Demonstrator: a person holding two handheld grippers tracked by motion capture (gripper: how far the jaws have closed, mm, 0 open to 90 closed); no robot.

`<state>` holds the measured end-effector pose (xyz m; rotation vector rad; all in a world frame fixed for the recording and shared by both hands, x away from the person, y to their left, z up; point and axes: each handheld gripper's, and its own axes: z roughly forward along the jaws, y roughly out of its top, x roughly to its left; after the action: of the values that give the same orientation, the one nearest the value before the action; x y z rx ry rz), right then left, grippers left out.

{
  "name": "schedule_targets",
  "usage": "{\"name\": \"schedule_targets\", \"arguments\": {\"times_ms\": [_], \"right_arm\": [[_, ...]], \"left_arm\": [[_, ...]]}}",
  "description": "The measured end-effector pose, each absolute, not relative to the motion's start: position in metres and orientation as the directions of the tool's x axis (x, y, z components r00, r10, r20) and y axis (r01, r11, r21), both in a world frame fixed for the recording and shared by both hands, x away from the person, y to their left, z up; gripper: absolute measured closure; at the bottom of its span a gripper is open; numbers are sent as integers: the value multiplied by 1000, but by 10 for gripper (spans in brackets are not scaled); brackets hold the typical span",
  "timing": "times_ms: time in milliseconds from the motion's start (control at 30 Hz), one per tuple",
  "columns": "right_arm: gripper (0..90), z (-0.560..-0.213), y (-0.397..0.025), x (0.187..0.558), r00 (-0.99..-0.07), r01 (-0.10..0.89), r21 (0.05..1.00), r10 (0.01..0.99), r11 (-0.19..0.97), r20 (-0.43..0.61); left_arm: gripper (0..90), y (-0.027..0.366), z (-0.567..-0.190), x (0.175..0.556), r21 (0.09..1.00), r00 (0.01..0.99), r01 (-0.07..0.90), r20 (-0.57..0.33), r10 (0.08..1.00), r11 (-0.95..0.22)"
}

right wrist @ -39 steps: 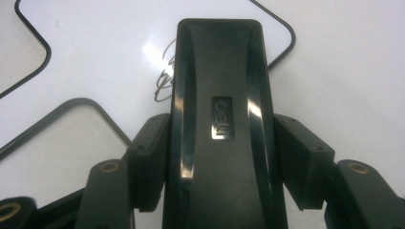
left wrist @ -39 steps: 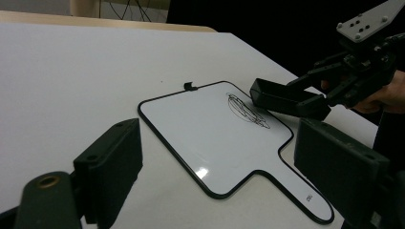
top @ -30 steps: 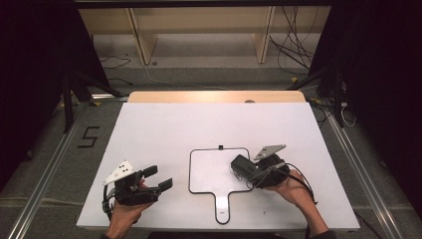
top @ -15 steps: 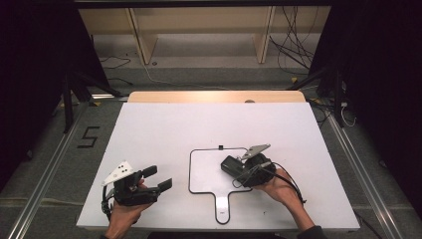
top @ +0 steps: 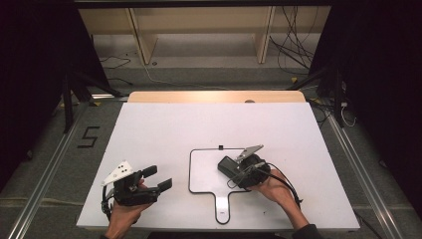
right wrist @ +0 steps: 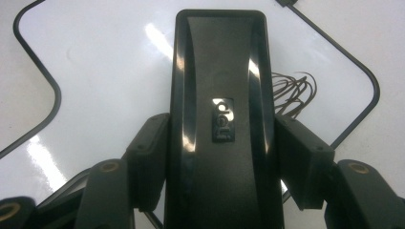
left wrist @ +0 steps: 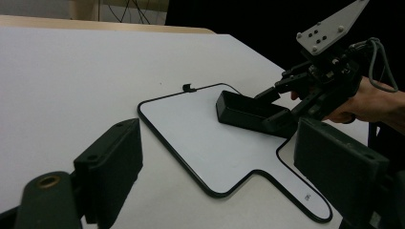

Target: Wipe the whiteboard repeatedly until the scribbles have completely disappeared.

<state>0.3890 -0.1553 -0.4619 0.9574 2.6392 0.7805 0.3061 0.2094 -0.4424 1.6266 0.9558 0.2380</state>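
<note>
A paddle-shaped whiteboard (top: 206, 172) with a black rim lies flat on the white table, its handle pointing toward me. My right gripper (top: 238, 172) is shut on a black board eraser (top: 230, 166), which rests on the board's right half. In the right gripper view the eraser (right wrist: 222, 95) sits between the two jaws, and a dark pen scribble (right wrist: 291, 90) shows on the whiteboard (right wrist: 110, 62) just right of it. My left gripper (top: 158, 178) is held open over the table left of the board. In the left gripper view the eraser (left wrist: 243, 112) and the right gripper (left wrist: 282, 107) lie ahead.
A small black clip (top: 220, 147) sits on the board's far rim. A wooden strip (top: 214, 96) runs along the table's far edge, with shelving and floor cables beyond. A "5" mark (top: 87, 137) is on the floor at the left.
My right gripper has slid the eraser leftward over the whiteboard. The left gripper has stayed in place, open.
</note>
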Motion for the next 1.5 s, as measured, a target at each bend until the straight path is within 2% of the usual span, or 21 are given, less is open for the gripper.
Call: {"name": "schedule_targets", "arguments": {"times_ms": [467, 867, 1100, 1333, 1500], "right_arm": [[415, -462, -153, 390, -758, 515, 553, 649, 656, -64], [416, -462, -156, 401, -705, 579, 561, 709, 592, -20], [416, -462, -144, 389, -752, 535, 544, 658, 647, -43], [416, -462, -151, 410, -688, 590, 558, 725, 584, -31], [415, -462, -150, 410, -682, 588, 558, 730, 586, -48]], "left_arm": [[165, 209, -442, 306, 892, 646, 452, -335, 686, 11], [166, 209, -443, 306, 892, 646, 453, -336, 685, 11], [166, 209, -443, 306, 892, 647, 453, -335, 685, 8], [166, 209, -443, 306, 892, 649, 452, -334, 684, 8], [166, 209, -443, 307, 892, 649, 451, -333, 684, 7]]}}
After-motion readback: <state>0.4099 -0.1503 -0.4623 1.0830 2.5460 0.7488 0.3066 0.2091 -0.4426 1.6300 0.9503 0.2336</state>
